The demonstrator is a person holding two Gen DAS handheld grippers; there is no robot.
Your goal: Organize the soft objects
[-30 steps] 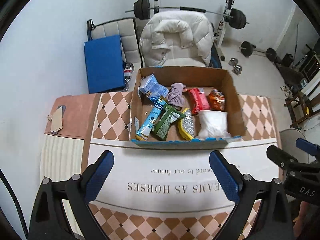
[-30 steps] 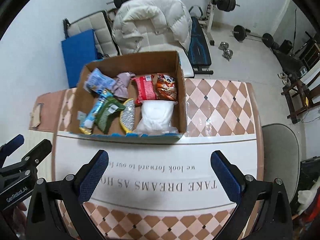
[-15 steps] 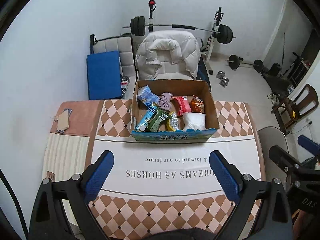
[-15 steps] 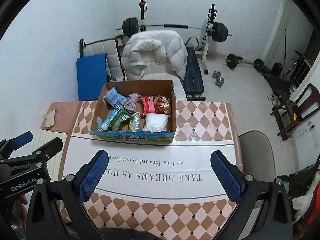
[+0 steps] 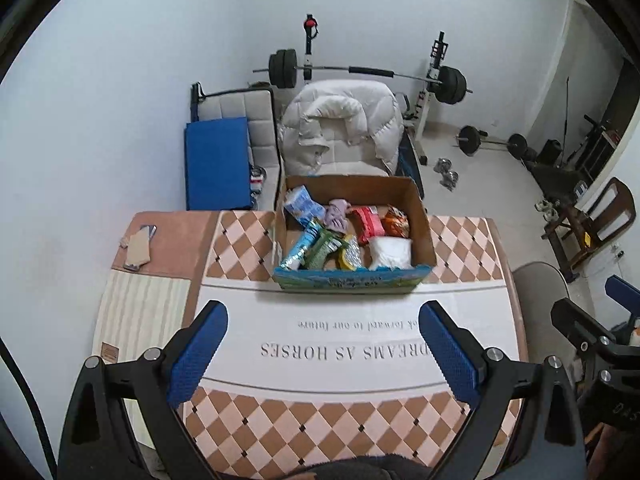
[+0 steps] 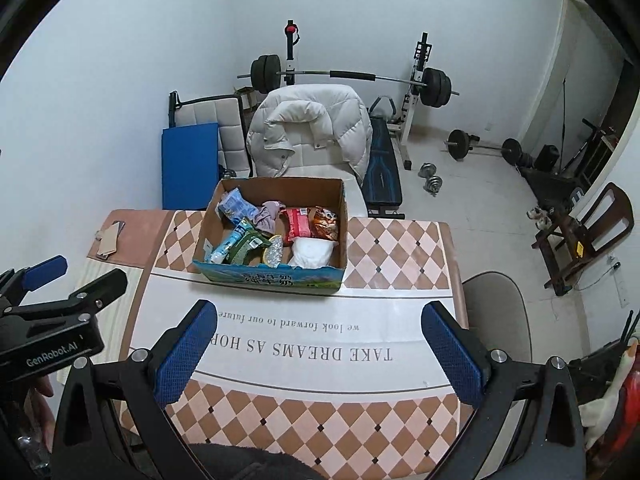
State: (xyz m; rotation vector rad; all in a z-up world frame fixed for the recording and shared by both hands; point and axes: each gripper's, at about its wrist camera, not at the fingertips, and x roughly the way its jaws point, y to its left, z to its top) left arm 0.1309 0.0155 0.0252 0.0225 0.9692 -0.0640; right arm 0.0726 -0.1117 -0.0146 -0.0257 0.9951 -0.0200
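A cardboard box (image 5: 425, 222) (image 6: 342, 216) stands at the far side of the table. Inside it lie a purple cloth (image 5: 337, 213) (image 6: 269, 214), a white soft bag (image 5: 390, 253) (image 6: 312, 252), a red packet (image 5: 368, 222) (image 6: 298, 221), an orange snack bag (image 5: 397, 222), a green packet (image 5: 325, 246) (image 6: 246, 245), a blue packet (image 5: 304, 205) and a glittery sponge (image 5: 352, 254). My left gripper (image 5: 322, 350) hangs open over the near part of the table, nothing between its fingers. My right gripper (image 6: 320, 350) is open too, equally far back from the box.
The table (image 5: 340, 432) has a checkered cloth with a white printed band. A phone and card (image 5: 138, 246) lie at its left end. Behind it are a chair with a white puffy coat (image 5: 340, 128), a blue mat (image 5: 218, 162), a barbell rack and dumbbells. A grey chair (image 6: 496, 312) stands at the right.
Both grippers have pulled back and up from the box, so it looks smaller and farther away. Both stayed open and empty. The box contents have not moved.
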